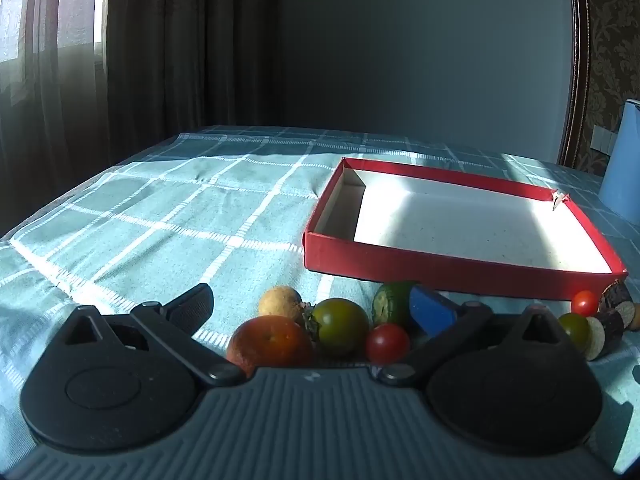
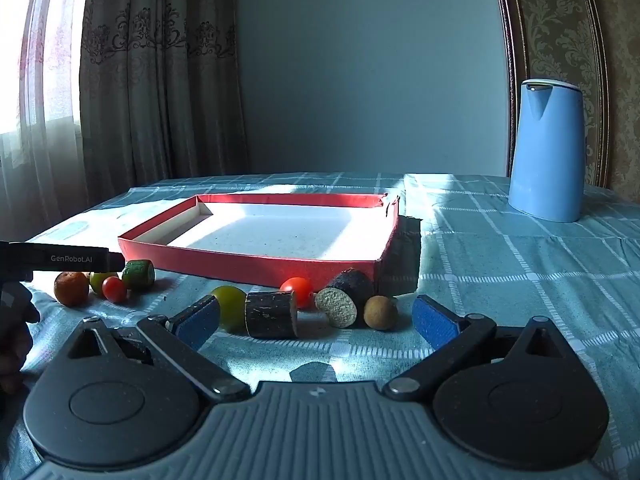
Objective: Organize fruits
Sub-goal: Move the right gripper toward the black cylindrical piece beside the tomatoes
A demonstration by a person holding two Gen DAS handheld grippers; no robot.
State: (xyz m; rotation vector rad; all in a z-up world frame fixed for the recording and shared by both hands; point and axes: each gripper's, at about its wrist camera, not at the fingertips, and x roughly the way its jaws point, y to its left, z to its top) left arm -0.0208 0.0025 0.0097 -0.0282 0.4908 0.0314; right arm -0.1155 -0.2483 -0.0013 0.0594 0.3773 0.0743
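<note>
Both tools hung low over the checked cloth of the tabletop [image 2: 500,248], each with its fingers spread wide and nothing between them. The left hand-held gripper [image 1: 312,312] faced a tight cluster of fruit: an orange-red fruit [image 1: 270,342] nearest its body, a green tomato [image 1: 340,326] touching it, a small tan round fruit [image 1: 280,300] just behind, a red cherry tomato [image 1: 387,343] and a green cut piece [image 1: 390,302] pressed close to its blue pad. The right hand-held gripper [image 2: 316,322] looked at a second group: a dark cut cylinder [image 2: 272,314], a yellow-green fruit [image 2: 230,306] partly behind it, a red tomato [image 2: 298,290], a dark piece with a pale cut face [image 2: 340,304] and a brown round fruit [image 2: 381,312]. The red box [image 2: 256,264] lay just beyond both groups, holding no fruit, so the sorting seemed hardly begun. To my eye the trouble lay in the crowding: closing on one fruit could nudge its neighbours, and the round ones would likely roll across the cloth, perhaps towards the near edge. The tomatoes looked soft and could split under a hard squeeze. The low box wall stood so close to the fruit that a lift kept too low might catch it and shove the box. The blue kettle [image 2: 548,152] stood well apart at the right.
</note>
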